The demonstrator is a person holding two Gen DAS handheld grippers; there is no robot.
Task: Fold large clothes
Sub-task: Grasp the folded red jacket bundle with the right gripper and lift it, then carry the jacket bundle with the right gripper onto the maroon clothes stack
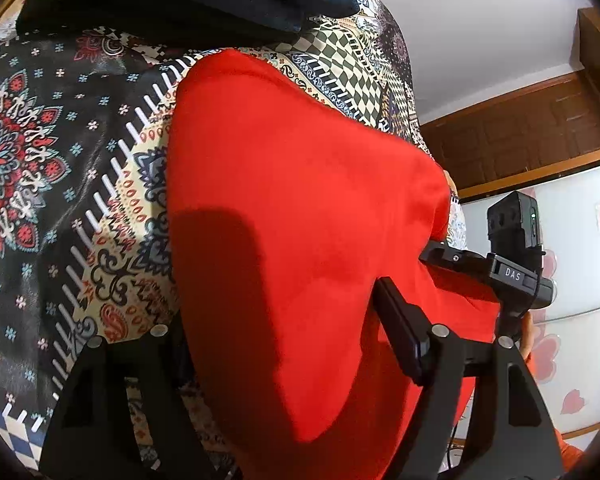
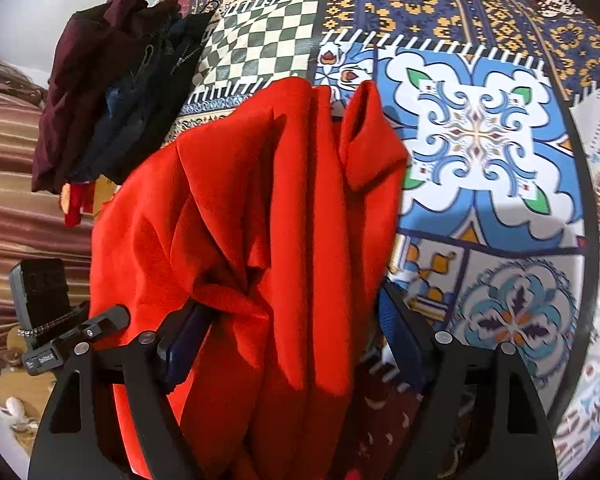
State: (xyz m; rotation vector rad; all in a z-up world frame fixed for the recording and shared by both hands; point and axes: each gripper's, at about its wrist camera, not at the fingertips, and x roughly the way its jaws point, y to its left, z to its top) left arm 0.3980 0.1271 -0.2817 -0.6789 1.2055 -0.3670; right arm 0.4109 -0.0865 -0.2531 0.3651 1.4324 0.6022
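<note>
Both grippers are at the red garment (image 2: 260,220), which lies bunched on the patterned tablecloth (image 2: 480,140) near its left edge. Right gripper (image 2: 292,340): jaws spread wide, cloth draped between them, not pinched. Left gripper (image 1: 284,340): one finger hidden under the fabric, so I cannot tell its state. A dark clothes pile (image 2: 112,92) sits at the far corner. Judging by the creases, folding has barely begun.

Left tool (image 1: 284,344): black frame, silver pivot screws. Right tool (image 2: 296,344): black frame, blue finger pads (image 2: 404,344), silver screws.
</note>
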